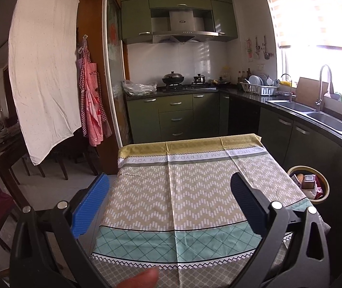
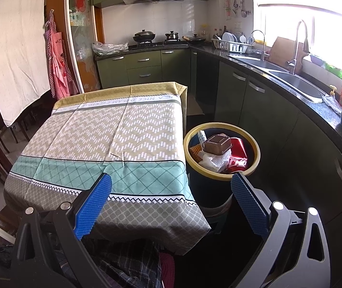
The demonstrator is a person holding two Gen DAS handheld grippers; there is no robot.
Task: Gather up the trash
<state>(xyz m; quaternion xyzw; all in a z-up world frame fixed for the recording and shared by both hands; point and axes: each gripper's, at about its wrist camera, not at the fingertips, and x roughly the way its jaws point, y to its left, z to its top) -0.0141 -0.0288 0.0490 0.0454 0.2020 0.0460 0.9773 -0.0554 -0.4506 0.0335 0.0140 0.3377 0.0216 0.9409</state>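
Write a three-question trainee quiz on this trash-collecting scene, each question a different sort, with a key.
1. True or false: the brown ribbed plastic container lies on the patterned tablecloth.
2. Multiple choice: the yellow-rimmed dark round trash bin stands A) on the table, B) on the floor between table and green cabinets, C) in the steel sink.
3. Fill in: both the left gripper and the right gripper are ____ and hold nothing.

Key: 1 false, it is in the bin; 2 B; 3 open.
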